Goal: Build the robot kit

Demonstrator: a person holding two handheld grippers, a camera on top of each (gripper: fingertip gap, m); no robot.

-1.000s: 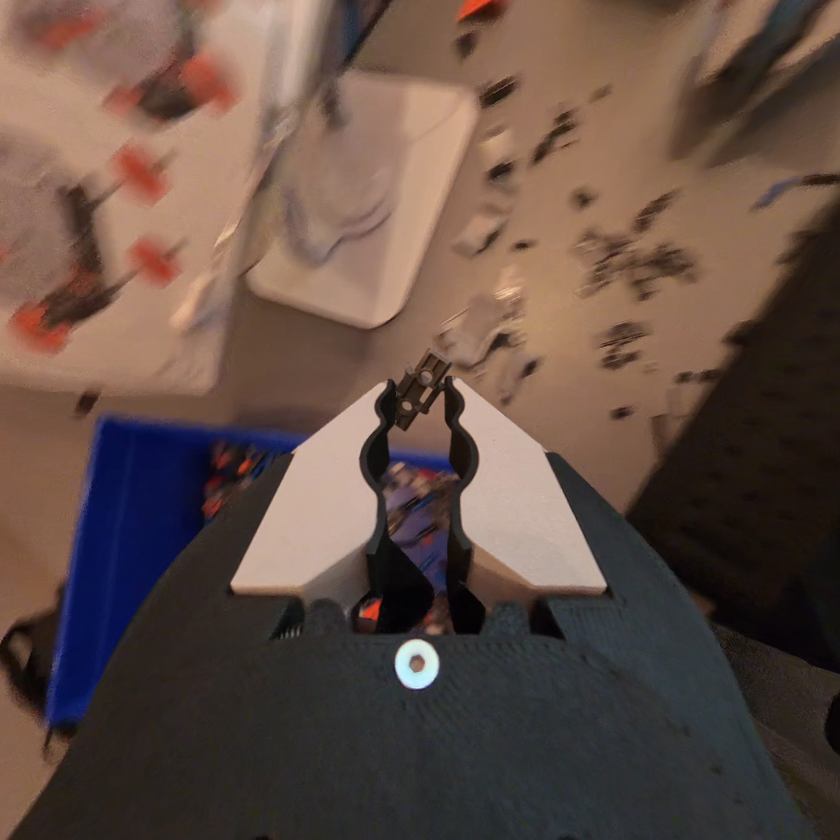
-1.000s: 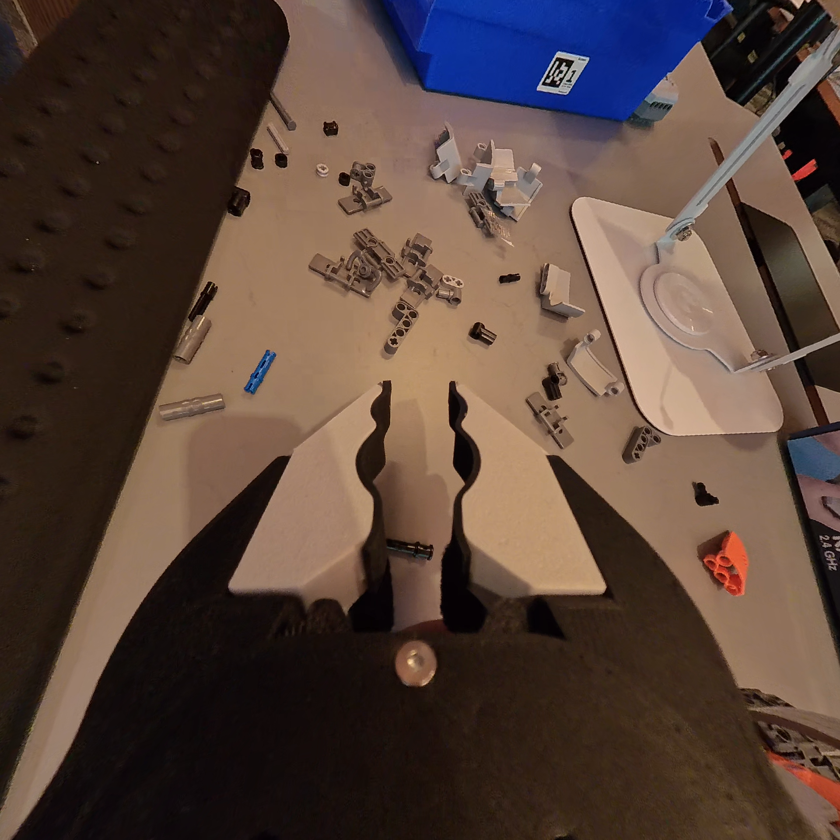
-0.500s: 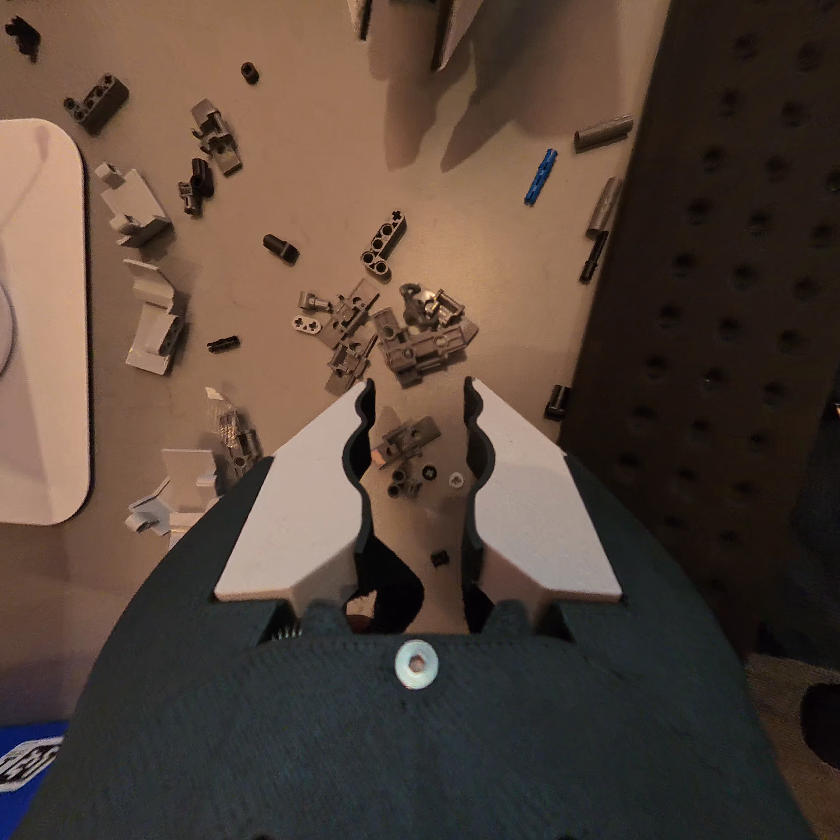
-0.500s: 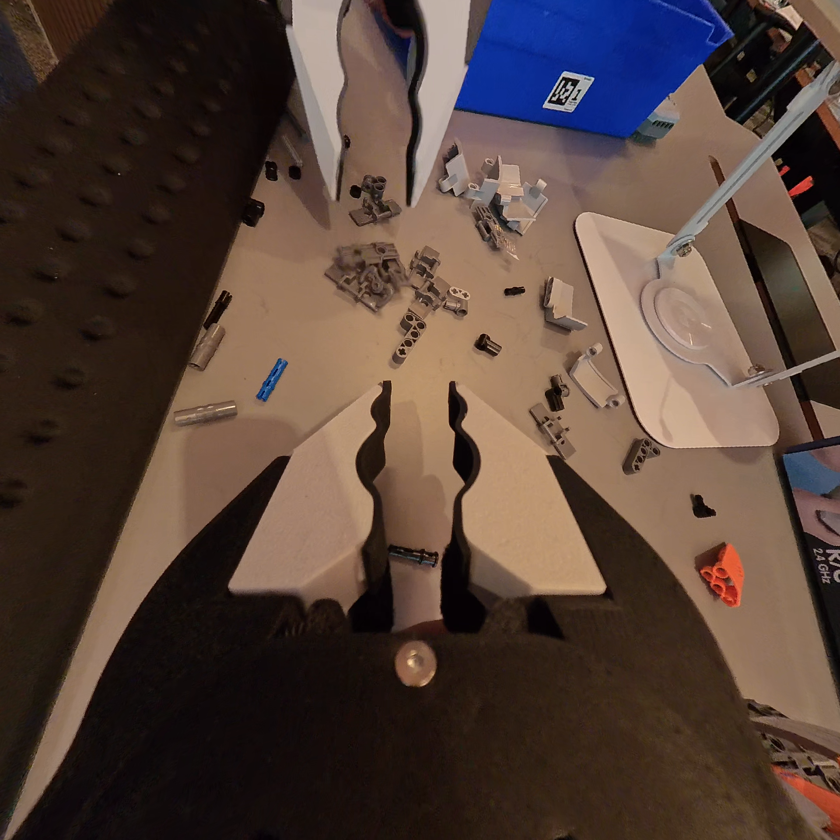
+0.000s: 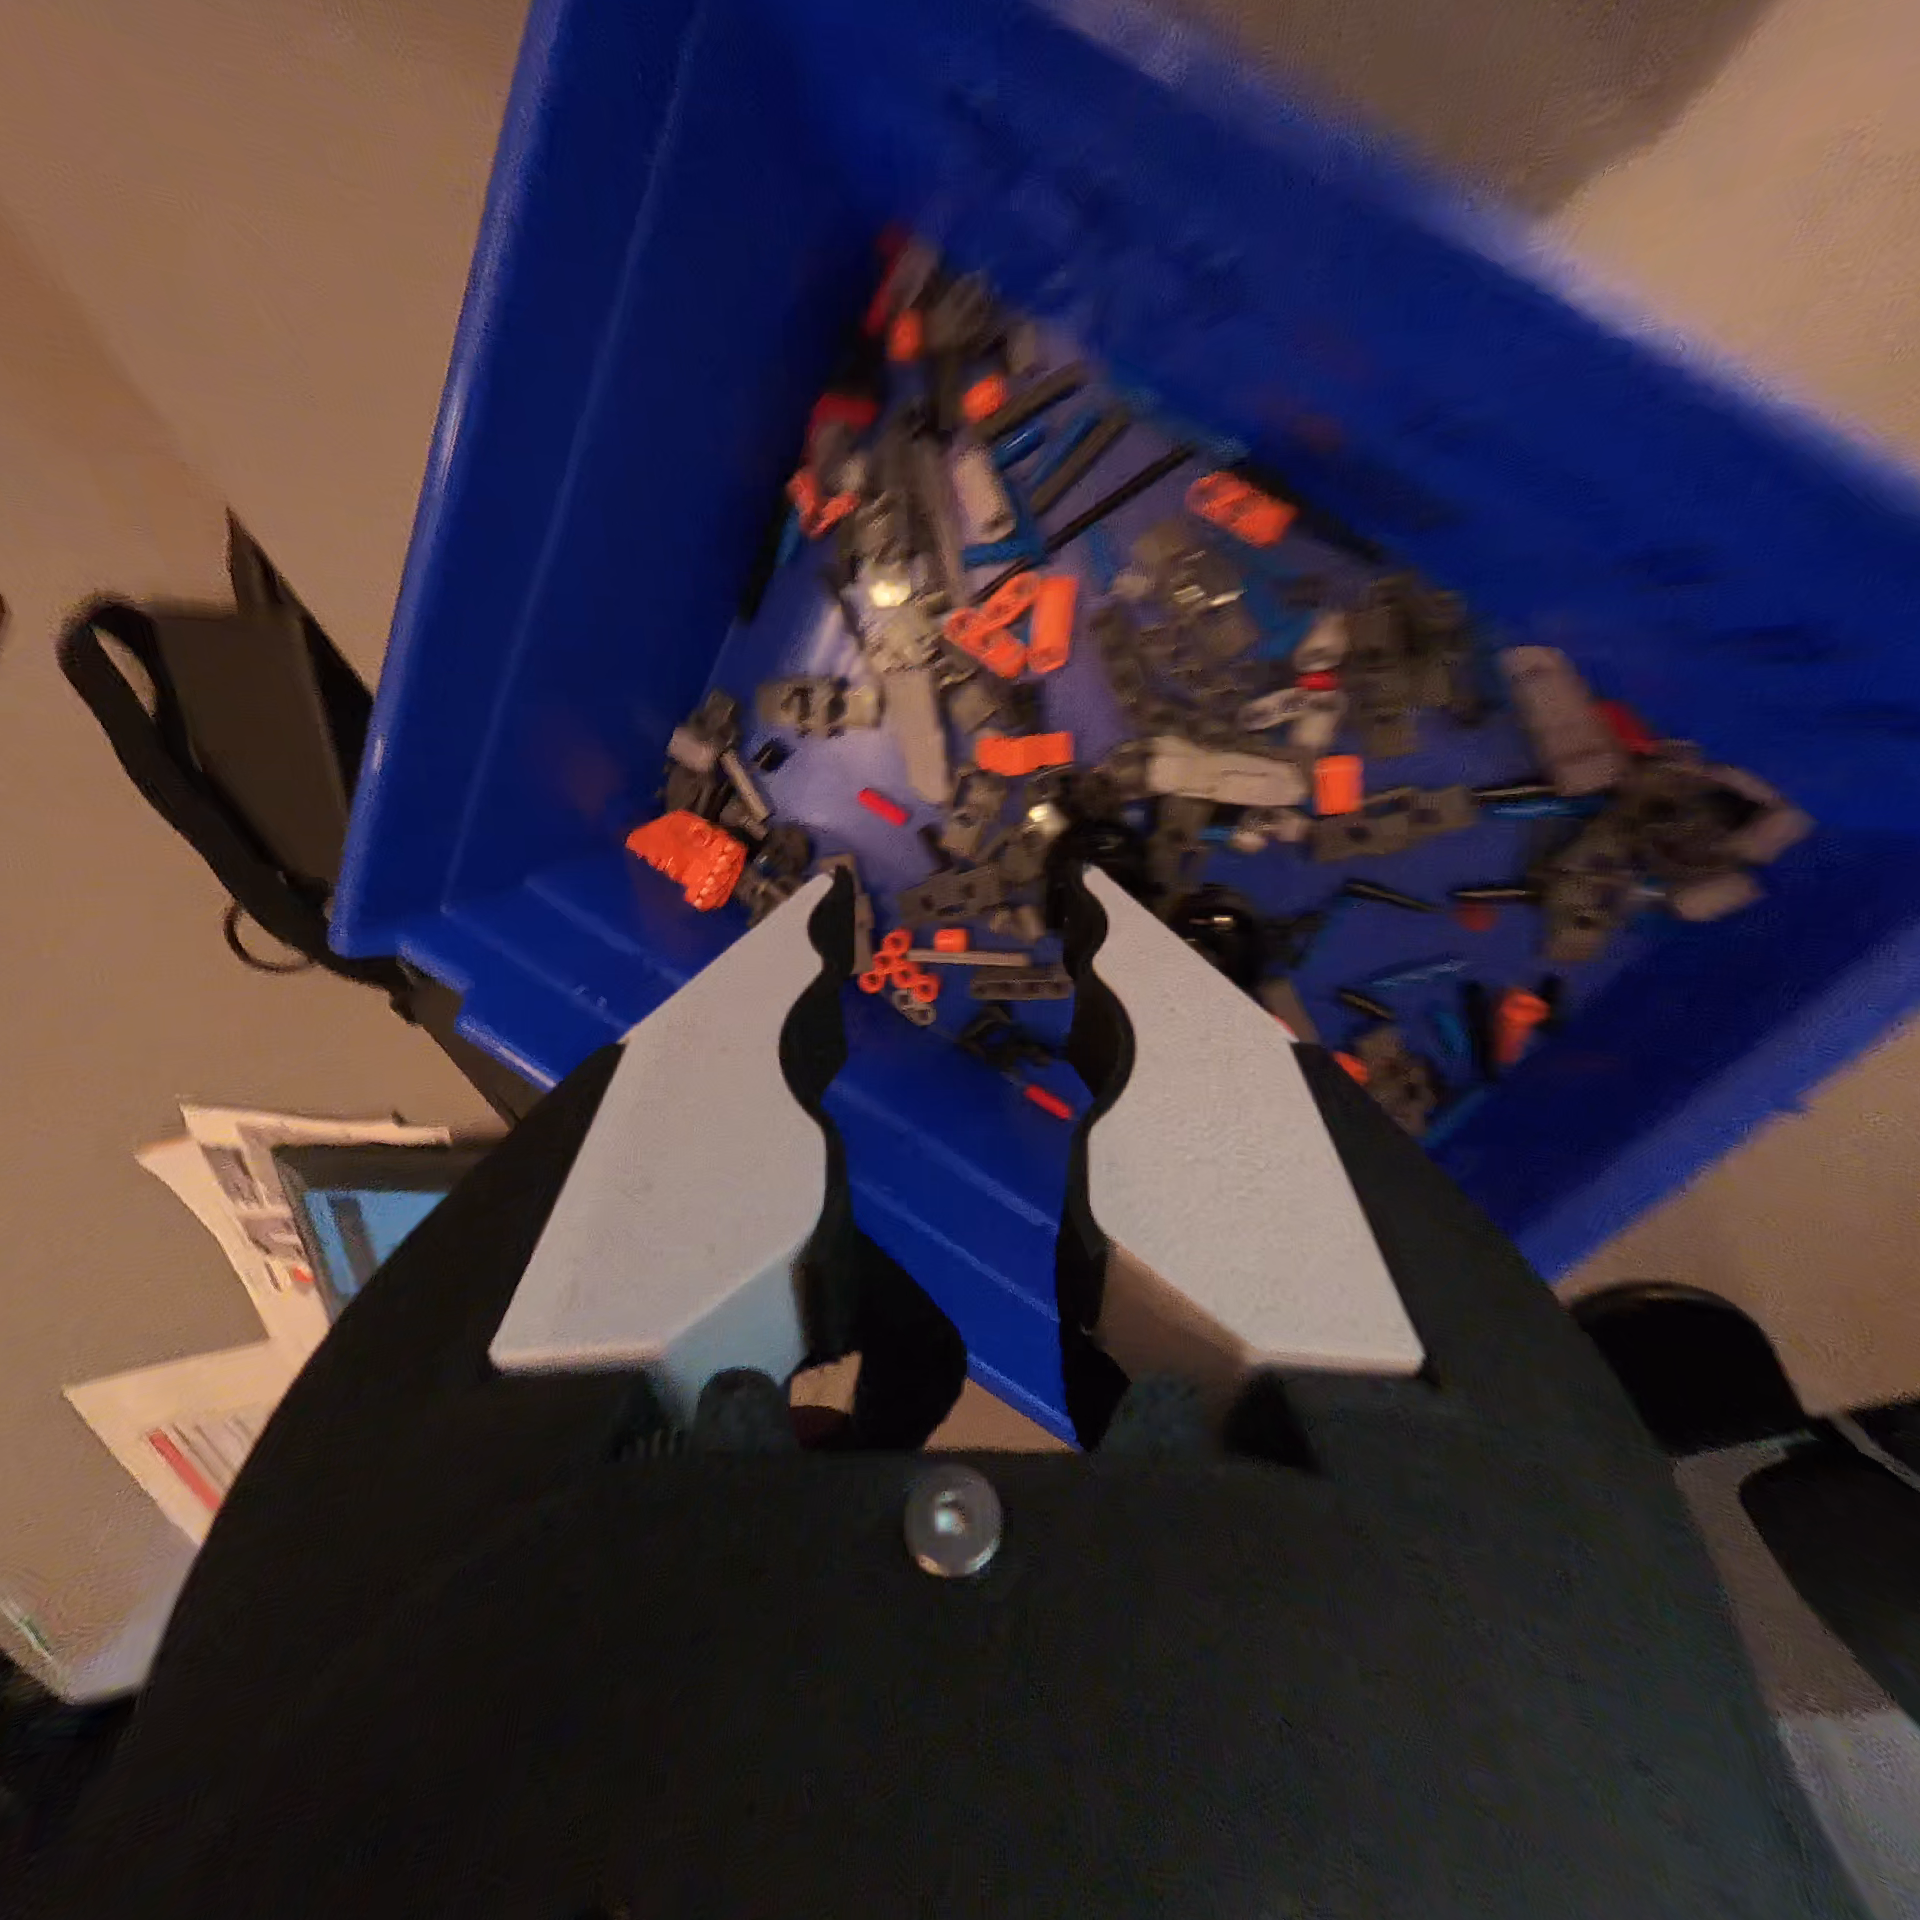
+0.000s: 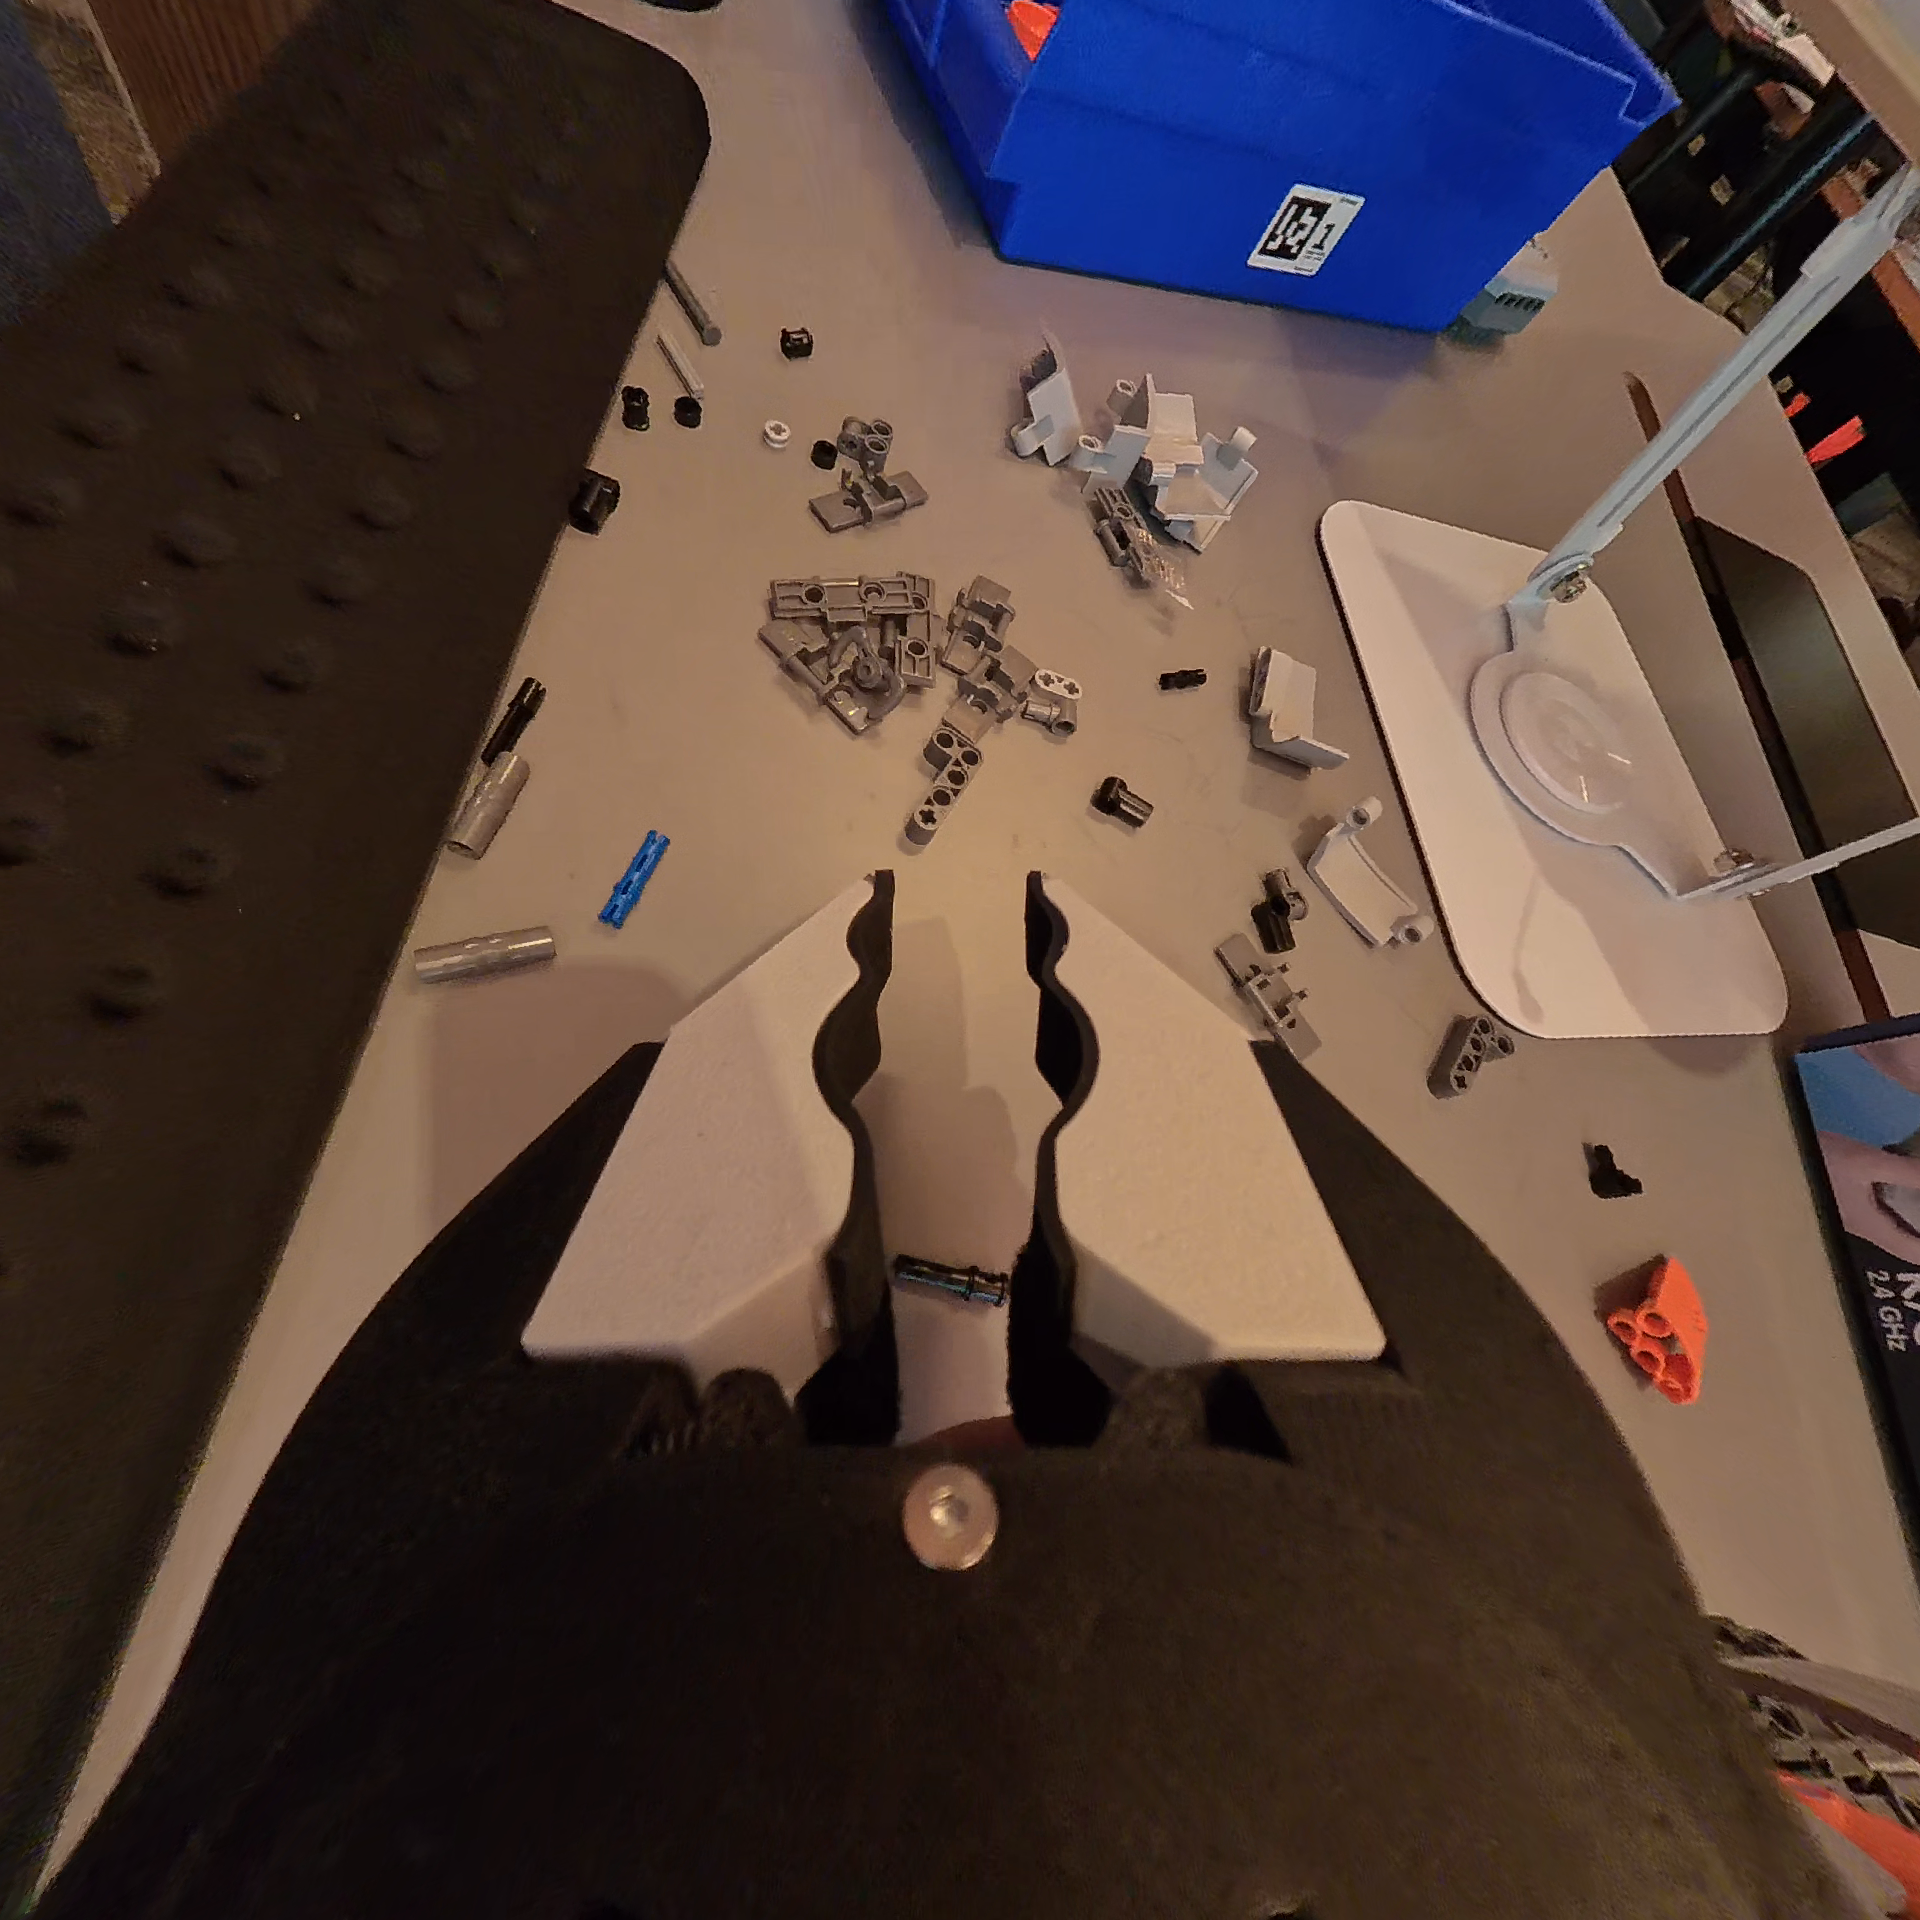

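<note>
Over the blue bin (image 5: 582, 582), left wrist view: left claw (image 5: 956, 904) released, jaws apart, nothing between them; below it a blurred heap of small building parts (image 5: 1143, 707), grey, black, orange, blue, lying on the bin floor. Papers (image 5: 239, 1247) lie beside the bin at lower left. Right wrist view, l. to r.: black studded mat (image 6: 260, 520) along the left edge; grey tube (image 6: 483, 951) and blue pin (image 6: 634, 878) just beside the mat on the grey surface (image 6: 790, 208); right claw (image 6: 958, 883) released, jaws apart, gripping nothing, low over the surface. Black pin (image 6: 951, 1280) lies on the surface, seen in the gap betw. the jaws near their base; cannot tell if it touches either. Ahead of the claw: cluster of grey connector parts (image 6: 883, 649); farther off the same blue bin (image 6: 1247, 135) w/ a printed tag. Light grey panel parts (image 6: 1153, 468) near the bin. White stand base (image 6: 1455, 831) at right; orange part (image 6: 1657, 1325) alone, lower right.
</note>
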